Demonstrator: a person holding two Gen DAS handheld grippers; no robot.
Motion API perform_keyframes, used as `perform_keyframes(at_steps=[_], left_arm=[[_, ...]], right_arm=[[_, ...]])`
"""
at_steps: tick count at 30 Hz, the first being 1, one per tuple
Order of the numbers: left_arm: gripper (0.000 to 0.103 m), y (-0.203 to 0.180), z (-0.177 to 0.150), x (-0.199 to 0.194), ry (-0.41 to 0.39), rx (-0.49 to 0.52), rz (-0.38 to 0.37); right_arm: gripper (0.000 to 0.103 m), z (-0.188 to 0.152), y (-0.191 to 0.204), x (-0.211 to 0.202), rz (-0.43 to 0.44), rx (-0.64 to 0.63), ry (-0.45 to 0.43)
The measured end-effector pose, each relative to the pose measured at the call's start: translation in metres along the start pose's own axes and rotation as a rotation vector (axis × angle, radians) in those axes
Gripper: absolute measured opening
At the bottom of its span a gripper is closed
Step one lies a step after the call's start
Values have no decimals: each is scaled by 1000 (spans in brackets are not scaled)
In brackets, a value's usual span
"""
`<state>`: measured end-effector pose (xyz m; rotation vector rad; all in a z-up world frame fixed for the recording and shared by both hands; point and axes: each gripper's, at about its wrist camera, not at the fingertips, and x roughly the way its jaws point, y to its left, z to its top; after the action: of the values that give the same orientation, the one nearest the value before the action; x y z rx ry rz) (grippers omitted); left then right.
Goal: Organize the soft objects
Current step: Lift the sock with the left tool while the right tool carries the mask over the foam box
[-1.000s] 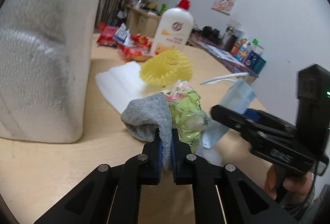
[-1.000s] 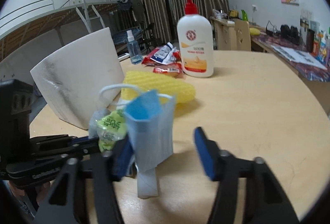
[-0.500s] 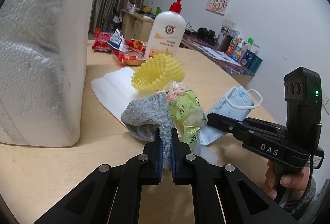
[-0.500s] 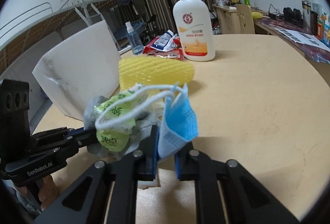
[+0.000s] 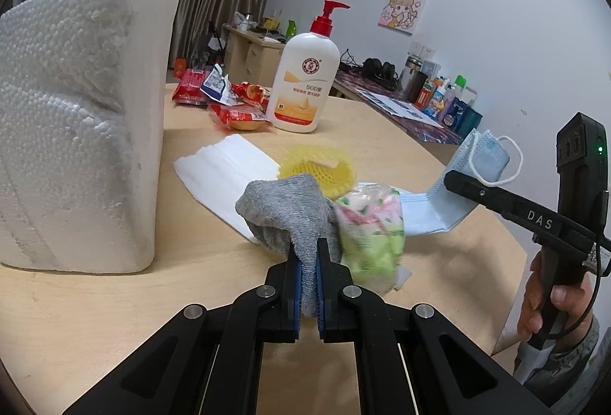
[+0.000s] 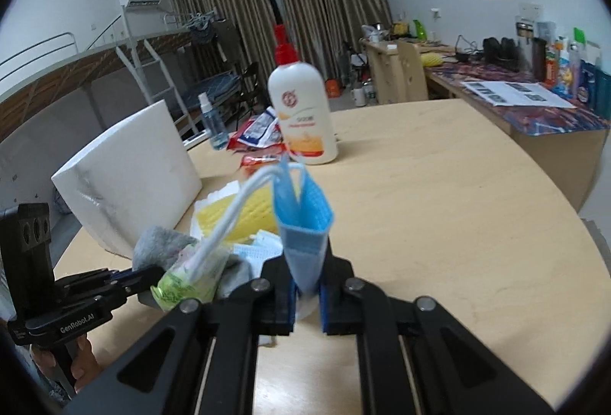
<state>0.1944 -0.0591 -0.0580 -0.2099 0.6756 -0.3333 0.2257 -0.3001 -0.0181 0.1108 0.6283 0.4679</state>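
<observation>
- Grey sock [image 5: 290,212] pinched between the pads of the left gripper [image 5: 309,285], bunched just ahead of its tips.
- Green-pink plastic packet [image 5: 372,235] touching the sock, just right of the left gripper.
- Blue face mask [image 6: 305,224] clamped in the right gripper [image 6: 307,294], standing up from the tips; its ear loop [image 6: 233,220] droops left onto the packet.
- Yellow foam net [image 5: 320,170] and flat white foam sheet [image 5: 225,170] lie beyond the sock.
- White styrofoam block [image 5: 80,125] stands left of the left gripper.
- Lotion pump bottle [image 5: 305,83] and red snack packets [image 5: 236,105] farther ahead on the wooden table [image 6: 439,209].
</observation>
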Motion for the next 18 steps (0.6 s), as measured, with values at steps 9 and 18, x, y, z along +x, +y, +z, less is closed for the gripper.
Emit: perform_keyframes(at_steps=[9,18], left_arm=[[6,-2,4,-12,-16,12,15],[6,4,15,-47,-96,12,59]], right_arm=[[12,2,-7,-14,0,20,-46],[12,3,-10,-26,-9,34,-78]])
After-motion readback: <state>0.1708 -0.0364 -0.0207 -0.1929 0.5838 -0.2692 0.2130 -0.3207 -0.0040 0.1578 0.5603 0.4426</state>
